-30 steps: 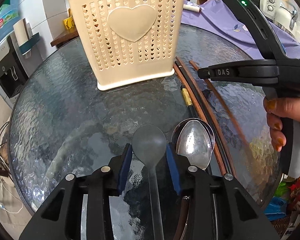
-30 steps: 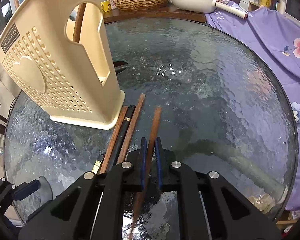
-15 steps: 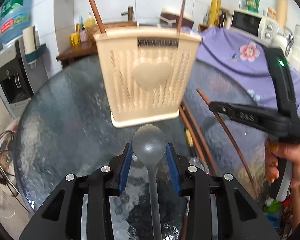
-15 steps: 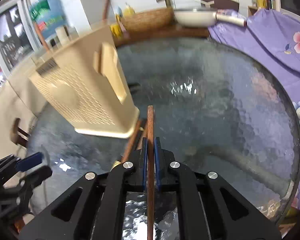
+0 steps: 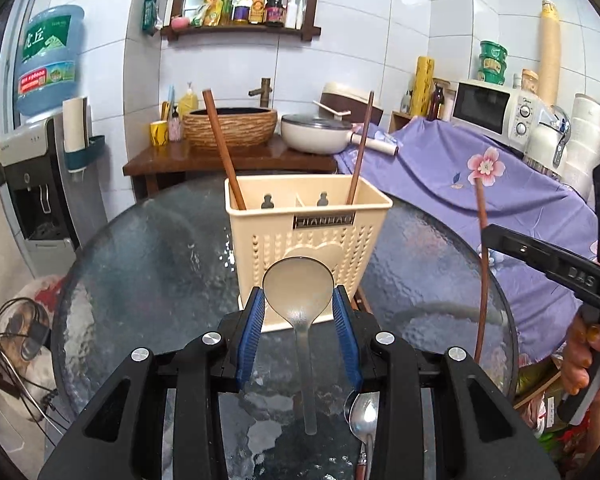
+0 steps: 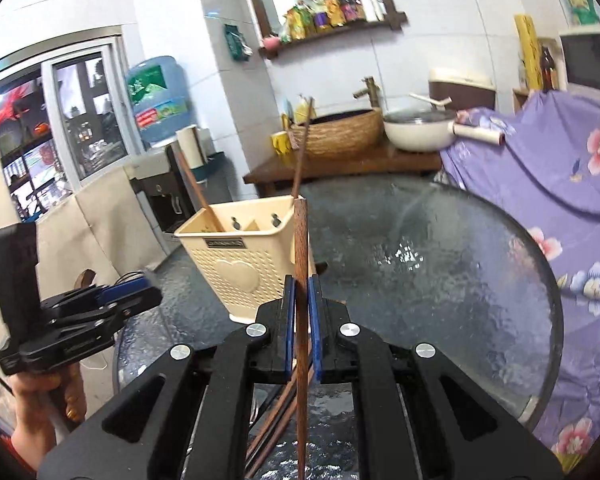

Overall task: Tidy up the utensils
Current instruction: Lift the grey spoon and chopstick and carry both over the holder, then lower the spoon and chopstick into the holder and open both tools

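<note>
Left wrist view: left gripper [image 5: 299, 307] fingers are pinching the translucent spoon [image 5: 299, 300] by its bowl edges, carrying it above the counter [image 5: 148, 264] in front of the cream utensil holder [image 5: 306, 232]; that shallow pinch could be letting it slip. Right gripper [image 6: 300, 312] is clamping a wooden chopstick [image 6: 300, 264] upright, risking clipping the rim. The holder is already holding two chopsticks, one per compartment.

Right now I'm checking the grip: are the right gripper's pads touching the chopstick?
Touching. In the right wrist view the right gripper is shut on the chopstick, with both blue pads pressed against its sides.
</note>
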The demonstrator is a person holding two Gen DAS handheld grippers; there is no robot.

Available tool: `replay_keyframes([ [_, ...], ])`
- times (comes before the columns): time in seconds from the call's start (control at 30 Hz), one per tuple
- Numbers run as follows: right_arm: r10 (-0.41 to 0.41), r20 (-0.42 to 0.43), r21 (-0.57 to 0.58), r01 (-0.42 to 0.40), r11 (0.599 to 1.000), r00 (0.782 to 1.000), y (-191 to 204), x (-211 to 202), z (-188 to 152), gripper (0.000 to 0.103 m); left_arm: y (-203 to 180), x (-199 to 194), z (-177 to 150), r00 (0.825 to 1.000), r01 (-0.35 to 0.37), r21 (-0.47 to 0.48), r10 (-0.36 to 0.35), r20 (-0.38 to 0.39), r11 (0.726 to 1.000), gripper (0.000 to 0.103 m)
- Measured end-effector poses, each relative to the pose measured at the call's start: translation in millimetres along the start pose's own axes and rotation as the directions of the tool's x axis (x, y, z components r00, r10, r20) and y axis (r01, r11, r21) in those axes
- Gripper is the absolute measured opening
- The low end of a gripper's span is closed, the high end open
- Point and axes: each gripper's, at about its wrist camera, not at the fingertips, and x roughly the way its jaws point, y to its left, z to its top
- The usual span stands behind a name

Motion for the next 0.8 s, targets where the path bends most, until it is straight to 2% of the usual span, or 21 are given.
replay_keyframes([
  [0.5,0.022,0.089,-0.064,-0.017,0.998,0.996,21,-33,30,0.007,-7,-11,23,0.997,0.064,0.005,-0.064,0.045,0.998,0.034],
  [0.8,0.099,0.082,-0.092,-0.091,0.992,0.992,35,-32,75,0.007,-5,-20,54,0.992,0.097,0.023,-0.098,0.080,0.995,0.034],
])
